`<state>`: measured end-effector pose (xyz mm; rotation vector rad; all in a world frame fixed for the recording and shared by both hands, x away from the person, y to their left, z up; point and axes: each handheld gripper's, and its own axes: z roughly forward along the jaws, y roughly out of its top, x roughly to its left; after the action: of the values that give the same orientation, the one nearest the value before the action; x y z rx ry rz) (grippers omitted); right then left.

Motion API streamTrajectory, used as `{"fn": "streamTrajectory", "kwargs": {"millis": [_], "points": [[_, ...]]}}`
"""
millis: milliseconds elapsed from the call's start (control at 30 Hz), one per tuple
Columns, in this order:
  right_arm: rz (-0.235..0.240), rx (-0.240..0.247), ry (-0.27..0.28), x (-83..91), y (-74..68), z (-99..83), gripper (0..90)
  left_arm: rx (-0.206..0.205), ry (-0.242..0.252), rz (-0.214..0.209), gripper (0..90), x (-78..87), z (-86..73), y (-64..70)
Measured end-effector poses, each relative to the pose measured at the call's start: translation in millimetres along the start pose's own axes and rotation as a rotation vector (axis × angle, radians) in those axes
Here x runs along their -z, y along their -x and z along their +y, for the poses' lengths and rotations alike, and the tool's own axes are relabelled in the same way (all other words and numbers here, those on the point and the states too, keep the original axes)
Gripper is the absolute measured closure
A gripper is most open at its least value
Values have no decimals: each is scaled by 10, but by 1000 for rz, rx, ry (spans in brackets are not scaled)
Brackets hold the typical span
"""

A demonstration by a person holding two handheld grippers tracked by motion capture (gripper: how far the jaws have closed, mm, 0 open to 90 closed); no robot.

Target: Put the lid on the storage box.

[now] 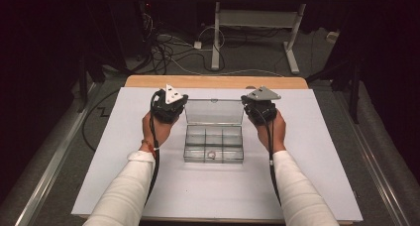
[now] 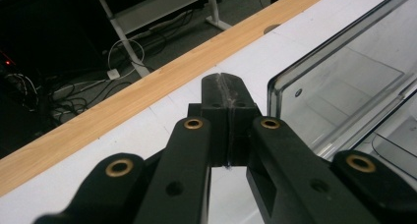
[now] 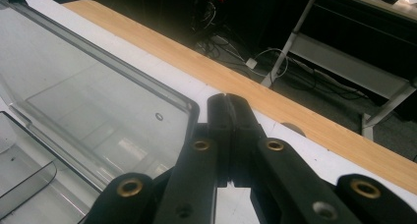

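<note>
I am viewing a clear plastic compartment box [image 1: 213, 143] sitting near the middle of the white surface [image 1: 317, 151], its hinged lid [image 1: 214, 111] standing open at the far side. A small ring-shaped item [image 1: 211, 155] is lying in the middle compartment of the near row. I am holding the left gripper [image 1: 169, 106] just beside the lid's left edge and the right gripper [image 1: 259, 106] just beside its right edge, one on each side of the box. In the left gripper view, the left gripper [image 2: 226, 89] is clenched, jaws pressed together on nothing, with the lid's corner [image 2: 344, 71] close at its right. In the right gripper view, the right gripper [image 3: 228, 108] is likewise clenched and empty, the lid [image 3: 88, 96] lying close at its left. Beyond the white surface, a wooden edge [image 1: 213, 81] is showing.
</note>
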<state>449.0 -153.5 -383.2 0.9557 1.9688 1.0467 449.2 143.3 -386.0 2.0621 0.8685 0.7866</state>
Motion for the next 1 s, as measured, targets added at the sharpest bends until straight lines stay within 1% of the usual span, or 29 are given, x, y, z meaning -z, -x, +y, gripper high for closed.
{"fn": "streamTrajectory", "kwargs": {"millis": [67, 200, 267, 300, 367, 400, 633, 667, 700, 800, 867, 1000], "points": [[-1, -3, 6, 7, -5, -7, 900, 8, 9, 0, 876, 6, -11, 10], [8, -17, 9, 24, -13, -23, 900, 11, 12, 2, 876, 14, -37, 32], [11, -13, 4, 34, -13, -24, 900, 5, 10, 6, 876, 25, -51, 44], [10, -10, 5, 38, -17, -26, 900, 12, 20, 6, 877, 24, -61, 56], [6, -1, 3, 44, -26, -32, 900, 6, 15, 13, 876, 34, -72, 69], [0, 7, 0, 45, -34, -38, 900, 11, 19, 15, 878, 31, -78, 80], [-8, 11, 3, 61, -72, -88, 900, 5, 13, 24, 877, 47, -111, 112], [-13, 13, 1, 64, -81, -89, 900, 10, 22, 32, 878, 44, -116, 131], [-17, 13, 0, 69, -89, -90, 900, 3, 22, 36, 879, 51, -120, 137], [-17, 9, 1, 83, -98, -97, 900, 4, 28, 31, 878, 64, -139, 145], [-17, 11, 1, 91, -105, -101, 900, 2, 22, 28, 879, 73, -146, 147], [-21, 14, 5, 111, -123, -118, 900, 3, 27, 34, 878, 93, -165, 177]]}}
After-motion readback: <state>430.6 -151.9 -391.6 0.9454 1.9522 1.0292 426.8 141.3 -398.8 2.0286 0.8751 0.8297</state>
